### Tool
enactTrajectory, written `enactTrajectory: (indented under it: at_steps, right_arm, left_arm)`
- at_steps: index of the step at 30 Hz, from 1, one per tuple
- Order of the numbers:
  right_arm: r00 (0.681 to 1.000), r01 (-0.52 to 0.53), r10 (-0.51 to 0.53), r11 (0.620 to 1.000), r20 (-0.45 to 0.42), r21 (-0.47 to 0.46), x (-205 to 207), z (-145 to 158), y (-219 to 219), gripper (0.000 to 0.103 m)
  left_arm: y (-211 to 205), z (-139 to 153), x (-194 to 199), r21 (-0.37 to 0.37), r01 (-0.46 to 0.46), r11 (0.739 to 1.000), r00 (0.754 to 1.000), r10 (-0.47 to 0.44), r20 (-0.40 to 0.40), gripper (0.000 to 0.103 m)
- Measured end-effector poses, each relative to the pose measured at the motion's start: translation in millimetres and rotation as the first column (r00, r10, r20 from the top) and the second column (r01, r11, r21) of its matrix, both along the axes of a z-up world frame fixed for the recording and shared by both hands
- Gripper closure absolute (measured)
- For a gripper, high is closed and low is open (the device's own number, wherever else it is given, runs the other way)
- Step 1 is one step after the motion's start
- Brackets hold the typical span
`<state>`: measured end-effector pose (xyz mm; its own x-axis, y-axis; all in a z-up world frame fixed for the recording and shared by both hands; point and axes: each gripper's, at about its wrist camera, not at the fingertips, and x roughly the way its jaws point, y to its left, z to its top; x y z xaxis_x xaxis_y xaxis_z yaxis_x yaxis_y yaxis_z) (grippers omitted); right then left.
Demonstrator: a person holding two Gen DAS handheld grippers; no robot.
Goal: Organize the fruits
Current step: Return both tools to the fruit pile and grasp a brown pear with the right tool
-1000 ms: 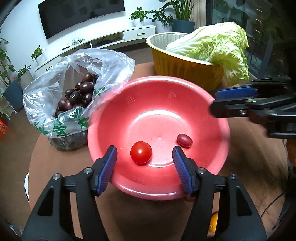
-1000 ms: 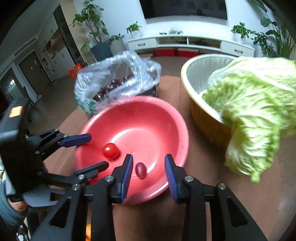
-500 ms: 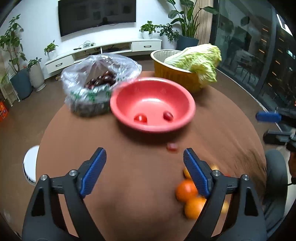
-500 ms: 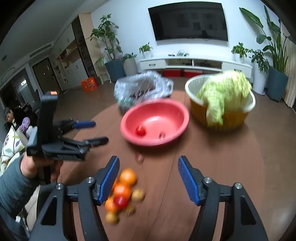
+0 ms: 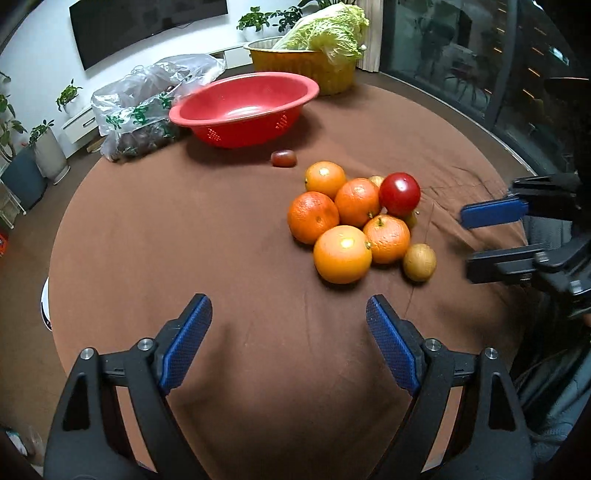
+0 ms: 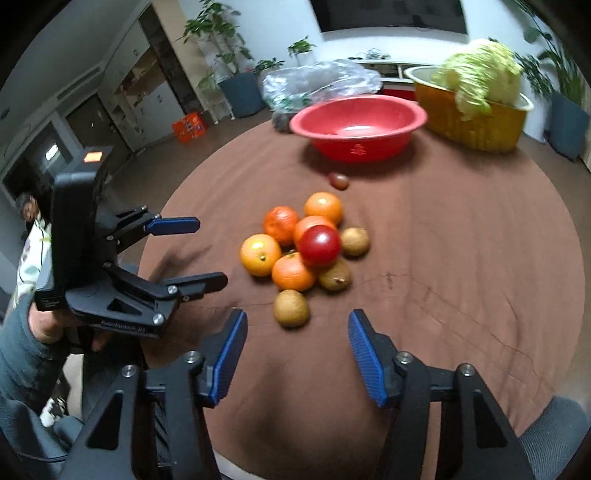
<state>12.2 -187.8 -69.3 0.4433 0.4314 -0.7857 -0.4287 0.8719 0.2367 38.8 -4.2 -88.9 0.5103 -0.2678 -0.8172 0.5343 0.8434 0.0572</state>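
Observation:
A pile of fruit lies on the brown table: several oranges [image 5: 341, 254] [image 6: 260, 254], a red tomato [image 5: 399, 194] [image 6: 319, 240] on top, and small brown fruits [image 5: 419, 262] [image 6: 291, 308]. One small dark red fruit [image 5: 283, 158] [image 6: 339, 180] lies apart, just before the red basin [image 5: 243, 107] [image 6: 358, 127]. My left gripper [image 5: 288, 341] [image 6: 192, 251] is open and empty, near the table's front edge. My right gripper [image 6: 297, 350] [image 5: 491, 236] is open and empty, right of the pile.
A clear plastic bag of dark fruits [image 5: 147, 110] [image 6: 317, 83] lies left of the basin. A yellow basin [image 5: 306, 64] [image 6: 472, 118] holding a napa cabbage [image 5: 328, 27] [image 6: 480, 74] stands behind it. The table edge curves around on all sides.
Both grippers have pulled back from over the red basin to the near side of the table and opened wider. The fruit pile has come into view.

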Motion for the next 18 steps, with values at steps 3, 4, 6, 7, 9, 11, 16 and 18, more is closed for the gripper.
enactTrajectory:
  at_steps: [3,4,6,7,9,11,16,18]
  right_arm:
    - [1.0,-0.014,0.014,0.999,-0.003,-0.033,7.7,-6.4,9.9,0.057]
    - [1.0,-0.02,0.02,0.999,-0.003,-0.04,9.1,-8.0,12.2,0.06]
    - [1.0,-0.028,0.028,0.998,0.0,-0.063,11.7,-12.4,16.8,0.061]
    - [0.999,-0.034,0.034,0.997,0.002,-0.074,12.9,-13.9,19.4,0.063]
    - [0.999,-0.044,0.044,0.995,0.003,-0.087,13.4,-16.6,23.0,0.065]
    - [0.999,-0.048,0.048,0.993,0.001,-0.104,10.9,-21.6,25.7,0.068]
    - [0.999,-0.049,0.049,0.991,-0.01,-0.125,14.4,-31.7,27.7,0.072]
    - [0.999,-0.049,0.048,0.991,-0.011,-0.122,15.6,-31.7,27.5,0.072]
  left_arm:
    - [-0.7,-0.2,-0.4,-0.006,0.0,1.0,1.0,0.0,0.003,0.018]
    - [0.3,-0.6,-0.4,-0.006,-0.003,1.0,1.0,0.003,0.003,0.018]
    - [2.2,-0.7,5.7,-0.006,-0.008,1.0,1.0,0.008,0.001,0.018]
    - [3.3,-0.8,8.4,-0.008,-0.008,1.0,1.0,0.008,0.001,0.018]
    - [4.2,-1.7,12.6,-0.011,-0.009,1.0,1.0,0.009,0.0,0.018]
    - [4.3,-2.8,14.4,-0.01,-0.009,1.0,1.0,0.009,-0.001,0.018]
    - [2.5,-4.6,15.6,-0.008,-0.005,1.0,1.0,0.005,-0.001,0.018]
    - [1.1,-5.7,17.0,-0.007,-0.003,1.0,1.0,0.003,-0.003,0.018]
